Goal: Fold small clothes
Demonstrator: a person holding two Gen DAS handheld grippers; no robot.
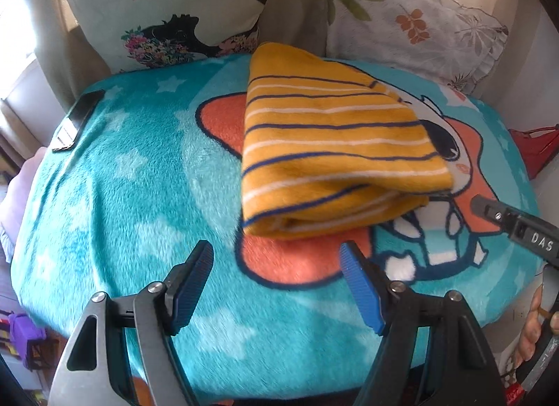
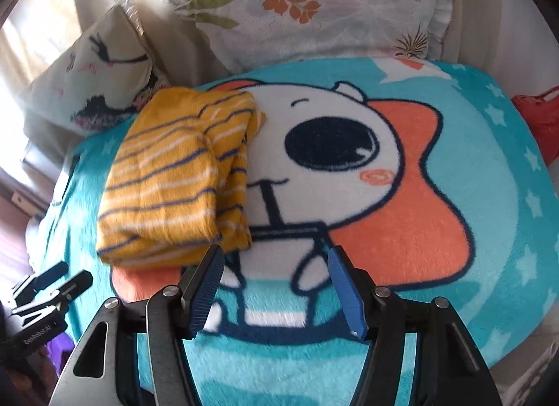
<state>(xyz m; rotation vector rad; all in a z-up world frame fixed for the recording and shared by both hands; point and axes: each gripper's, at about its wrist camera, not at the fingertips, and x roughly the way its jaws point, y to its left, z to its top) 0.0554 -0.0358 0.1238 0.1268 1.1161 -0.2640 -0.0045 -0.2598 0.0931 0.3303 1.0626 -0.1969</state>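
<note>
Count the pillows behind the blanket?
2: the butterfly-print pillow back left, the leaf-print pillow back right, both propped behind the blanket. Others may sit outside the frame.

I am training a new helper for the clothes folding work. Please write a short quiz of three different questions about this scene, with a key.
1. True or false: the striped yellow garment lies folded on the turquoise blanket.
2. Multiple choice: what is between the fingers of the right hand-held gripper? A) the garment B) a pillow C) nothing
3. Fill in: the leaf-print pillow lies ____ the blanket's far edge.

Key: 1 true. 2 C; both the right and the left hand-held gripper are open, with nothing between the fingers. 3 beyond.
</note>
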